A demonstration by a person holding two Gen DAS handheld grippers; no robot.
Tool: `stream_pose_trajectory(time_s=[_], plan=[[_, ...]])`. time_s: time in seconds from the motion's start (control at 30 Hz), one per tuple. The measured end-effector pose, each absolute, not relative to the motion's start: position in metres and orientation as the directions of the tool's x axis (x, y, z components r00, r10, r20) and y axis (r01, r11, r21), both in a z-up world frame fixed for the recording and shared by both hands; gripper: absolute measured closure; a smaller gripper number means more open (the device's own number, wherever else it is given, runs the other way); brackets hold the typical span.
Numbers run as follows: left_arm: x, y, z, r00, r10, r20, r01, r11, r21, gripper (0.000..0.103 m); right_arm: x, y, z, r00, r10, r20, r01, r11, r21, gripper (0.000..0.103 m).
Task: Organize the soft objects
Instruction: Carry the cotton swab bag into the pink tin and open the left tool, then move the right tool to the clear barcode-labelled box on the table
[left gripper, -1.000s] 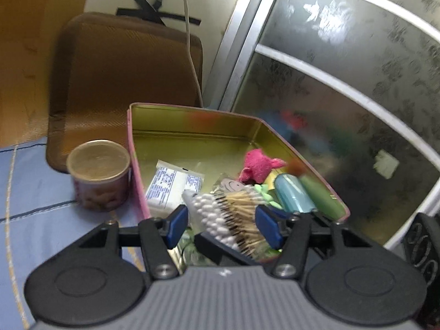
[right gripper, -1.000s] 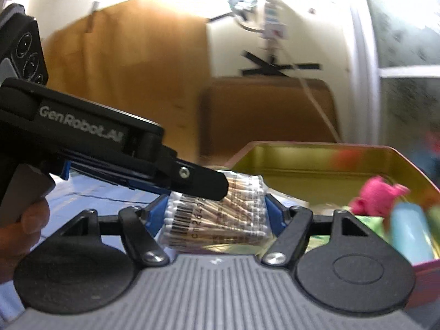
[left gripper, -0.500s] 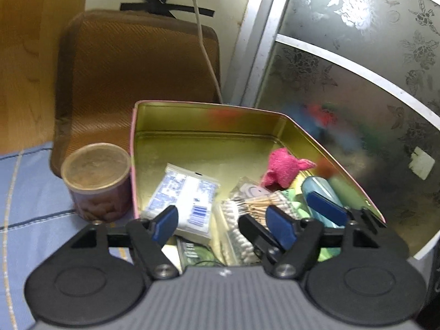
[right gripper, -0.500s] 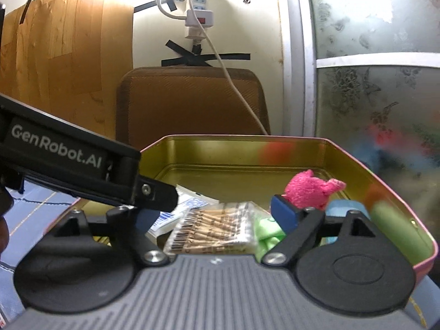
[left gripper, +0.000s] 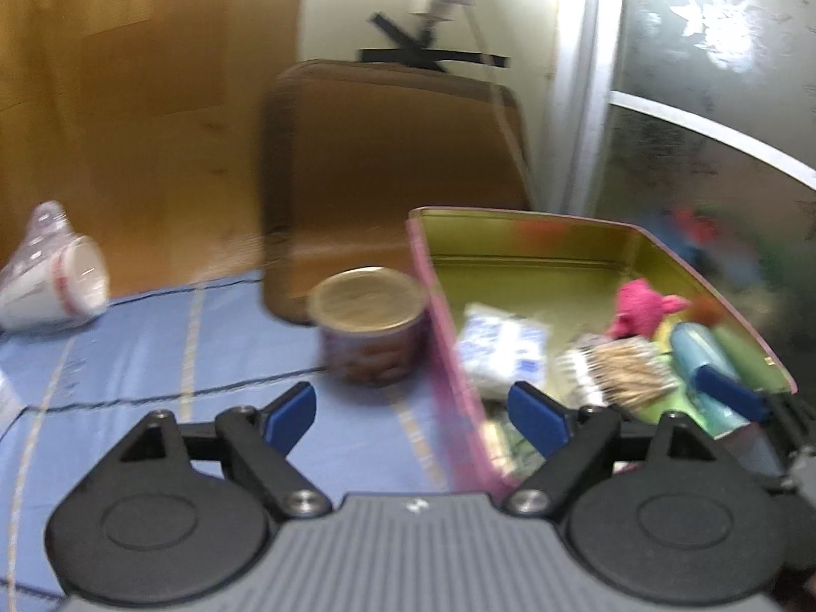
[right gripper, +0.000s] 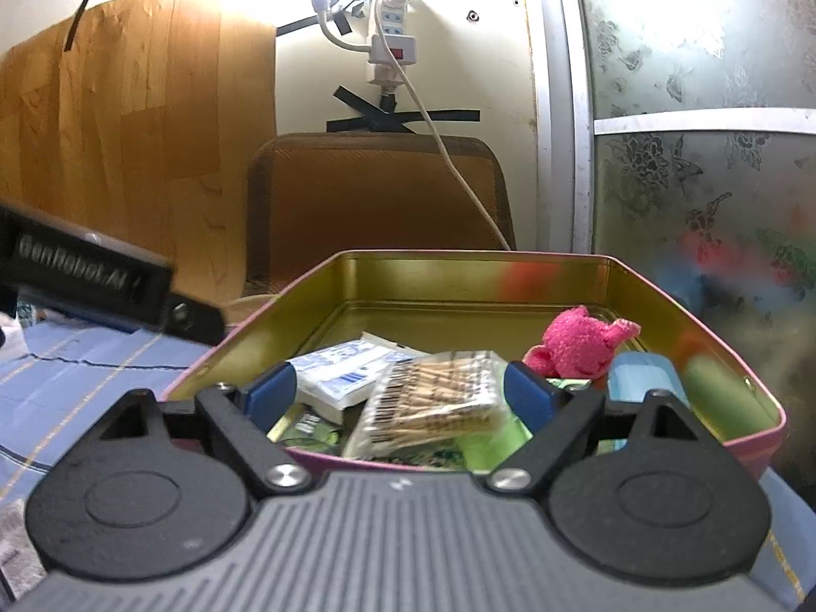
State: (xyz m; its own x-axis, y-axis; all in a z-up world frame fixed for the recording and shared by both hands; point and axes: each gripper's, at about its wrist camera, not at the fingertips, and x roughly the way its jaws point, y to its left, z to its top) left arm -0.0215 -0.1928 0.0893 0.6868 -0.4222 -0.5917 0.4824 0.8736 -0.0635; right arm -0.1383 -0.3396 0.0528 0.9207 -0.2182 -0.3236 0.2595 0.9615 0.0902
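From the left wrist, the left gripper hangs over the blue cloth beside the tin, jaws wide apart and empty (the view is blurred, so it seems free for another pickup).

From the right wrist, the cotton swab packet lies inside the tin, where soft things collect; the right gripper spreads wide around it, apparently not clamping.
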Motion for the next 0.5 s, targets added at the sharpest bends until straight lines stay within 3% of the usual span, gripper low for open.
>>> stream_pose_trajectory(time_s=[0.27,0.5], plan=[[-0.023,-0.152,0.082,0.701,-0.361,-0.614,0.409,0.91,-0.069,0.016,-0.148,-0.311,0.066,0.949,-0.157,-0.273,0.191,0.977,0.099,0.013],[-0.024,-0.125,0.07,0.71,-0.31,-0.633,0.362,0.931,-0.05,0.014,-0.155,-0.284,0.071,0.963,-0.007,-0.271,0.035,0.994,0.101,0.014]])
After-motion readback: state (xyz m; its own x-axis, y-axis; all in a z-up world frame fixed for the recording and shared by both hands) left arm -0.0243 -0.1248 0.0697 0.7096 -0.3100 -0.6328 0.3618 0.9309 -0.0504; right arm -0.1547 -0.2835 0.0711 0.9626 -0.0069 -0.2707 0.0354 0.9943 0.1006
